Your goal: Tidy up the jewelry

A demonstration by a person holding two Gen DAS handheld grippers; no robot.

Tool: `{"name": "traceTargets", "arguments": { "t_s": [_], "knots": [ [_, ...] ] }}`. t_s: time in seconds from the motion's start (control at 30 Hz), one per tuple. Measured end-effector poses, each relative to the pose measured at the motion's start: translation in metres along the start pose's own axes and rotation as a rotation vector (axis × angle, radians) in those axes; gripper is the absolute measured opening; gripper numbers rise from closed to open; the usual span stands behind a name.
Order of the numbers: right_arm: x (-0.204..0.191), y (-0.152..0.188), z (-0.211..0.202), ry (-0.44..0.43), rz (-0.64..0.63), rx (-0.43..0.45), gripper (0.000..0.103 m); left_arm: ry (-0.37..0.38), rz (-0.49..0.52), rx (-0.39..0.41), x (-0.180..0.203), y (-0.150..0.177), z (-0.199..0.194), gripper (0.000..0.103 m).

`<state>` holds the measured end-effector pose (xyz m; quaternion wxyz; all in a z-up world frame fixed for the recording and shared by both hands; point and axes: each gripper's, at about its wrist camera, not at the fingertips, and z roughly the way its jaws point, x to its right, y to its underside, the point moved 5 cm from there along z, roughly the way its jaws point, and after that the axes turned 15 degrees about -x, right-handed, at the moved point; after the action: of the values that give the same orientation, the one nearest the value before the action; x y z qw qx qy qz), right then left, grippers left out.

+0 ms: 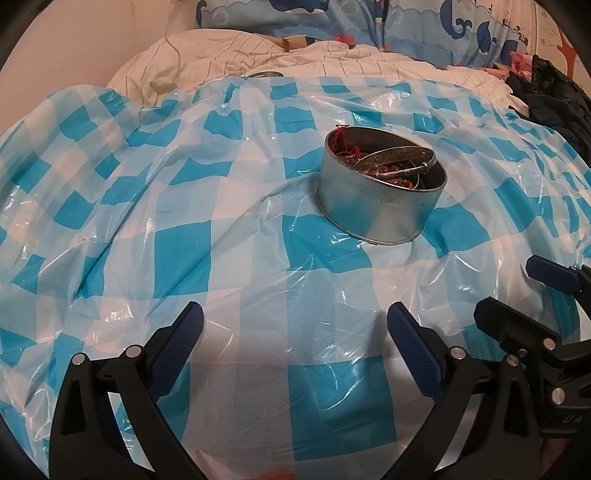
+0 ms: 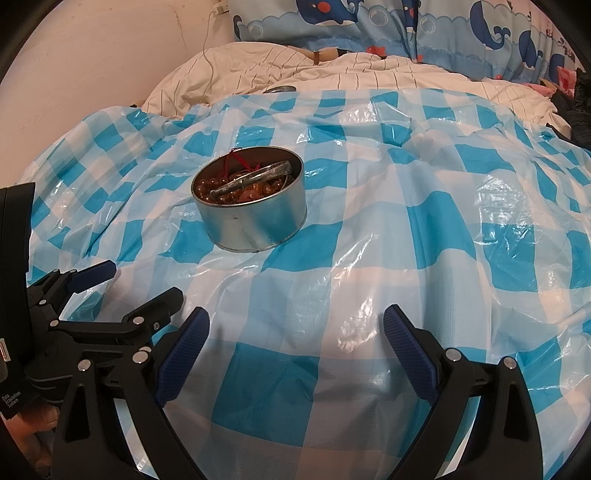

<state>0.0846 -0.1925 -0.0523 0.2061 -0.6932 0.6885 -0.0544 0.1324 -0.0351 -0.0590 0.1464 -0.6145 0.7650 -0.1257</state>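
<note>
At the bottom of the left wrist view my left tongs (image 1: pixel 295 321) stand with their blue-padded fingers well apart, nothing between them, over the blue-and-white checked plastic sheet (image 1: pixel 240 258). At the bottom of the right wrist view my right tongs (image 2: pixel 295 325) are spread just as wide and grip nothing, with the same checked plastic sheet (image 2: pixel 369 258) under them. Each pair also shows in the other's view: the right tongs (image 1: pixel 513 291) at the lower right edge of the left view, the left tongs (image 2: pixel 144 280) at the lower left of the right view.

Farther up, the round metal tin (image 1: pixel 369 195) sits on the sheet, right of centre in the left view and left of centre in the right view (image 2: pixel 251 221). Inside it lie amber-brown beads (image 2: pixel 218 184), a red cord (image 2: pixel 240 158) that reaches the far rim, and a silver bangle (image 2: pixel 255 177) resting slantwise on top of the beads.

Beyond the sheet's far edge, a cream striped quilt (image 2: pixel 332 74) is bunched up, and at the top of the frame lies blue whale-print bedding (image 2: pixel 351 22).
</note>
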Motion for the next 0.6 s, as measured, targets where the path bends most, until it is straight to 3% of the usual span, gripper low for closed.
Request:
{"name": "traceTargets", "arguments": {
  "t_s": [0.6],
  "knots": [
    [-0.0005, 0.0004, 0.0008, 0.0, 0.001, -0.003, 0.091, 0.001, -0.006, -0.007, -0.0014, -0.0005, 0.0012, 0.096]
  ]
}}
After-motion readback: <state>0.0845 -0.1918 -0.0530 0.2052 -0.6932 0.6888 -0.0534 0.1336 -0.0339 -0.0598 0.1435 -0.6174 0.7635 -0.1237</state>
